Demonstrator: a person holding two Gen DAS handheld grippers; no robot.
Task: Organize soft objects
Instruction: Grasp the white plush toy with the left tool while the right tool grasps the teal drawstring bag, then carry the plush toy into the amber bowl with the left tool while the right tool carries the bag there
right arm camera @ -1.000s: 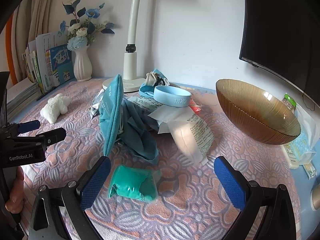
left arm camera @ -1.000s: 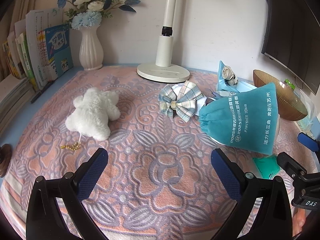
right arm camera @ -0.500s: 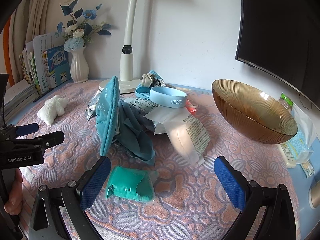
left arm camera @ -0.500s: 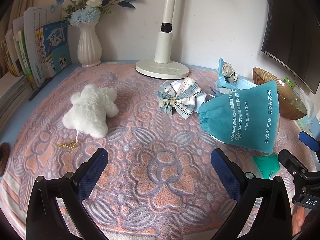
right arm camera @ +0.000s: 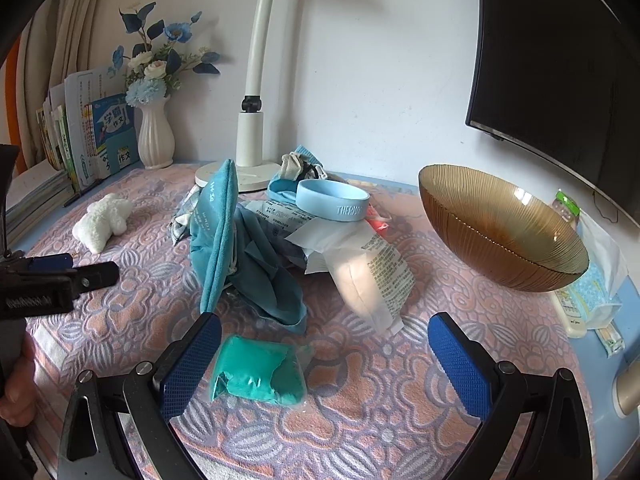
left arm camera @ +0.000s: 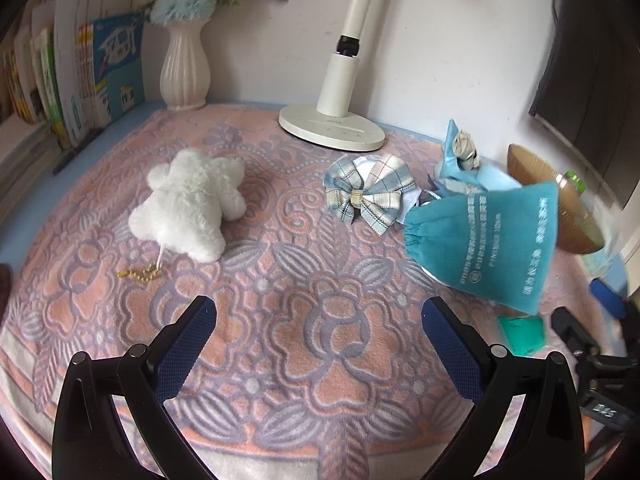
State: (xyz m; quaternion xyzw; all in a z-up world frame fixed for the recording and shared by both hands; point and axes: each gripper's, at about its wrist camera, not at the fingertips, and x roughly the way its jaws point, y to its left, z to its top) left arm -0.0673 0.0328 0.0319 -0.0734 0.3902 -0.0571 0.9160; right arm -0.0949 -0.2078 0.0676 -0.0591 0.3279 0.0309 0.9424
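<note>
From the left wrist camera, the left gripper (left arm camera: 318, 314) hangs over the patterned cloth (left arm camera: 280, 320) with its blue-padded jaws spread wide and nothing between them. The white plush toy (left arm camera: 190, 204) lies ahead and to the left of it, well apart, a small gold bead chain (left arm camera: 140, 272) trailing from its near end. The plaid bow (left arm camera: 366, 196) lies ahead and slightly right, near the white lamp base (left arm camera: 332, 130). Further right the teal drawstring bag (left arm camera: 486, 244) stands slumped on the cloth, its printed lettering blurred. A folded green cloth (left arm camera: 522, 334) peeks out below the bag, partly covered by it. The right gripper's dark body shows at the lower right edge, cut off by the frame. The amber bowl (left arm camera: 576, 220) is half hidden behind the bag.

From the right wrist camera, the right gripper (right arm camera: 324, 344) also has its jaws wide apart and empty. The green cloth (right arm camera: 258, 372), in a clear wrapper, lies on the patterned cloth just beside the left finger, between the two fingers but closer to that one. Beyond it the drawstring bag (right arm camera: 236, 244) leans upright, hiding most of the bow. A light blue band (right arm camera: 332, 200) rests on the pile behind, over white printed packets (right arm camera: 360, 264). The amber bowl (right arm camera: 504, 232) sits tilted to the right, well clear of the fingers. The plush toy (right arm camera: 102, 222) lies far left. The left gripper's body enters at the left edge, its jaws out of view.
</note>
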